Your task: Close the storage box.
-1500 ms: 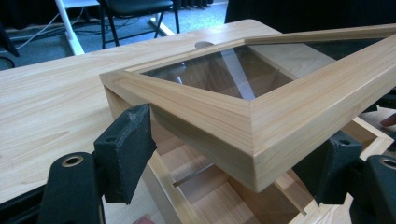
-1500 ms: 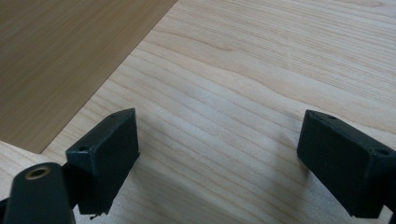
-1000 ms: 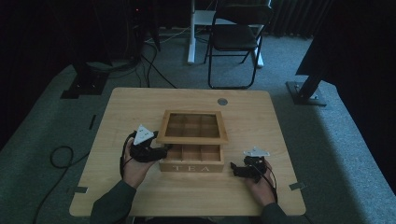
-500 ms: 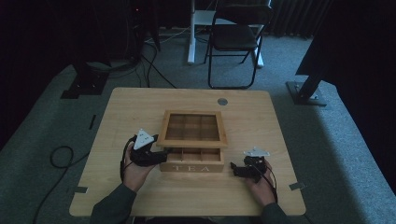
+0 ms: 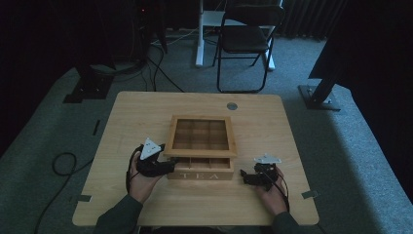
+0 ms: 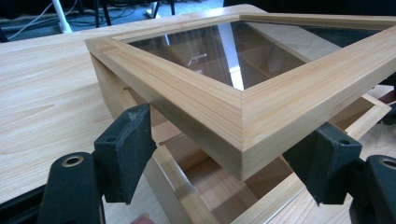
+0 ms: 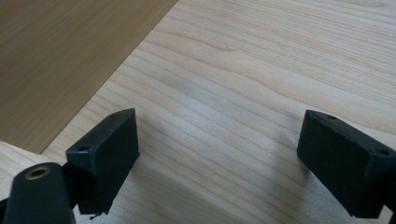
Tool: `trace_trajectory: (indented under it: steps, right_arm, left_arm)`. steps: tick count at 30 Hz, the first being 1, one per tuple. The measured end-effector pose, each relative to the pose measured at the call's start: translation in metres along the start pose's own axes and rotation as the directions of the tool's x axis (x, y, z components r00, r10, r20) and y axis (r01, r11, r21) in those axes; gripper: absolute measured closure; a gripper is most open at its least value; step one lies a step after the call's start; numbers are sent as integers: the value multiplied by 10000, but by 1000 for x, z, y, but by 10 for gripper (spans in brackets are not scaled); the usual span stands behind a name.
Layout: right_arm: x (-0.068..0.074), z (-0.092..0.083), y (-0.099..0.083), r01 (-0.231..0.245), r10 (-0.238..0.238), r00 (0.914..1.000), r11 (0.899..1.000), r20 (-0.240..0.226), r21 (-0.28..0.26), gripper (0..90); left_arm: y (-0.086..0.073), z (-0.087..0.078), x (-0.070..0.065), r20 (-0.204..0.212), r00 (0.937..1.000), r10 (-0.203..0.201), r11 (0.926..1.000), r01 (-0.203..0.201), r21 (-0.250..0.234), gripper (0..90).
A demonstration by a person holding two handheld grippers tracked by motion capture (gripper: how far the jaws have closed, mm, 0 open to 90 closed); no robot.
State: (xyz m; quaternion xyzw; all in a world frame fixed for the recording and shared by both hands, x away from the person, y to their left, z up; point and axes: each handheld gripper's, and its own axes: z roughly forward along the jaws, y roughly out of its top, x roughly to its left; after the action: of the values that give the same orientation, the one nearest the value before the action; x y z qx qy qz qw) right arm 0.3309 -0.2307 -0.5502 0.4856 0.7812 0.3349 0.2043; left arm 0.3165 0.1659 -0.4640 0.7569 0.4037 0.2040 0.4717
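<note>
Wood dominates the scene: a square, light wooden tea box (image 5: 200, 168) with "TEA" lettered on its front wall sits near the front edge of the pale wooden table (image 5: 272, 122), its lettered face turned toward the person. Its glass-paned wooden lid (image 5: 200, 136) is raised at the front, so it slopes up from the far side of the box toward the person. The box is close to square, with no clear long axis; the dividers inside run front to back and side to side.

The left gripper (image 5: 163, 165) sits at the front left corner of the box. In the left gripper view its black jaws stand wide apart, one on each side of the lid's near corner (image 6: 243, 135); whether either pad touches the wood cannot be made out. Below that corner the open box wall (image 6: 173, 186) shows, its lower part cut off by the frame.

The right gripper (image 5: 245, 176) rests low over the table just to the right of the box, apart from it. Its jaws are spread with bare table grain (image 7: 224, 116) between them, and a flat brown surface (image 7: 70, 56) fills the upper left corner of that view, too close to identify with certainty.

The glass reflects light, so compartment contents are hard to read. The person's sleeves (image 5: 117, 219) are cut off at the bottom edge.
</note>
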Motion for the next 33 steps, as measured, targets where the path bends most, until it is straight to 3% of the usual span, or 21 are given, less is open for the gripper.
trace_trajectory:
  steps: [27, 33]
  right_arm:
    - [0, 0, 0, 9, -9, 10000, 10000, 0, 11, 122]
    - [0, 0, 0, 5, -5, 10000, 10000, -2, 3, 122]
  left_arm:
    - [-15, 2, -8, 46, 9999, 108, 9998, -109, 164, 262]
    - [-21, 2, -12, -107, 9997, 221, 9993, -218, 297, 262]
